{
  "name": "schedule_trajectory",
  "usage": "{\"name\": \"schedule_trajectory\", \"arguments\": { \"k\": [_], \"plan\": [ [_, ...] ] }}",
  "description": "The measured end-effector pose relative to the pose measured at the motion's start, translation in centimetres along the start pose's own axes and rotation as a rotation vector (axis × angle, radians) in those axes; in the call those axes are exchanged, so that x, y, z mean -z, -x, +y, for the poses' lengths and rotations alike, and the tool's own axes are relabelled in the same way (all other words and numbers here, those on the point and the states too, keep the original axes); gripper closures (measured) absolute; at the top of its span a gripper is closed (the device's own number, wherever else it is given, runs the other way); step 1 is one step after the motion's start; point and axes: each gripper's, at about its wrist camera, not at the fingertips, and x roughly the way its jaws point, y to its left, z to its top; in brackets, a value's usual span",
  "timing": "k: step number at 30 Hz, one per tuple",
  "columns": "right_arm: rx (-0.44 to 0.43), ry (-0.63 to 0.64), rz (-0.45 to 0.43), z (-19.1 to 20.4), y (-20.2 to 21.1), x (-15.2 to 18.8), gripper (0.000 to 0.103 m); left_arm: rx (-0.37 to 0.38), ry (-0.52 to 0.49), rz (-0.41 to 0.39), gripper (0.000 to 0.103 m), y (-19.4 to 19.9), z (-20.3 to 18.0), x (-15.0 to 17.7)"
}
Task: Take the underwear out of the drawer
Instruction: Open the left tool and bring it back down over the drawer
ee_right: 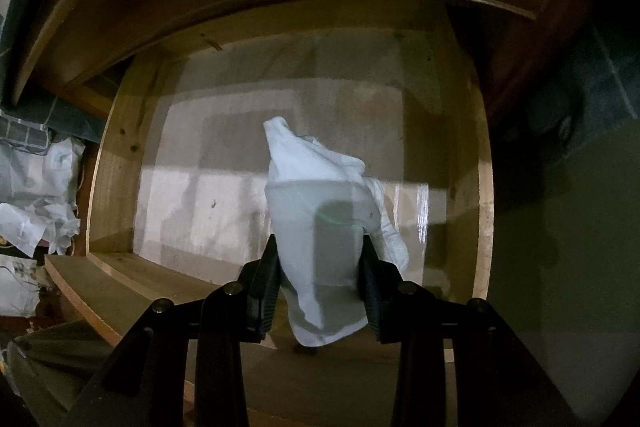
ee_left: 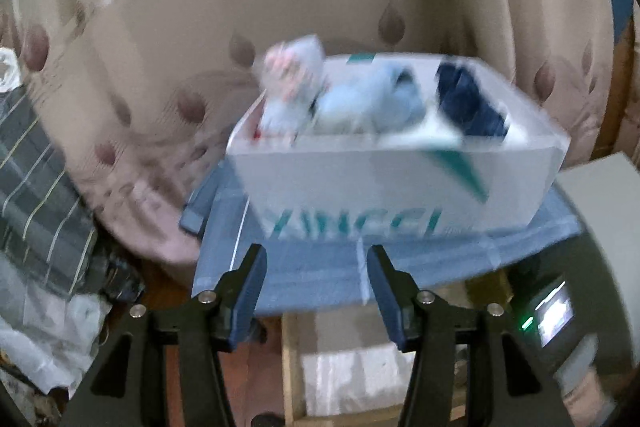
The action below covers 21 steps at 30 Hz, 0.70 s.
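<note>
White underwear [ee_right: 320, 227] is clamped between the right gripper [ee_right: 320, 279] fingers, above the wooden drawer [ee_right: 116, 163]. Left gripper [ee_left: 316, 291] is held wide, empty, before the white box [ee_left: 400, 183].

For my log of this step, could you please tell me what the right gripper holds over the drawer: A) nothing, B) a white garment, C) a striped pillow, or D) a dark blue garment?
B: the right gripper is shut on a white garment, which hangs between its fingers above the drawer.

Your left wrist view: motion-blurred box [ee_left: 396, 163], fisheye-bent edges. Your right wrist view: dim drawer [ee_right: 192, 211], lit band, glare.
</note>
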Motion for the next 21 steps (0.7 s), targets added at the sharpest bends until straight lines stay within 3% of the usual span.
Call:
{"name": "schedule_trajectory", "arguments": {
  "k": [10, 12, 15, 21],
  "plan": [
    [0.028, 0.053, -0.032, 0.8, 0.4, 0.2, 0.069, -0.079, 0.119, 0.122, 0.05, -5.7, 1.4, 9.2],
    [0.038, 0.06, -0.036, 0.9, 0.5, 0.2, 0.069, -0.079, 0.135, 0.148, 0.05, -6.3, 1.5, 10.0],
    [0.046, 0.061, -0.041, 1.3, 0.5, 0.2, 0.069, -0.021, 0.192, 0.187, 0.05, -6.9, 2.0, 10.8],
    [0.069, 0.097, -0.078, 2.1, 1.2, 0.3, 0.069, -0.033, 0.208, 0.16, 0.049, -6.4, 2.3, 10.7]
  ]
}}
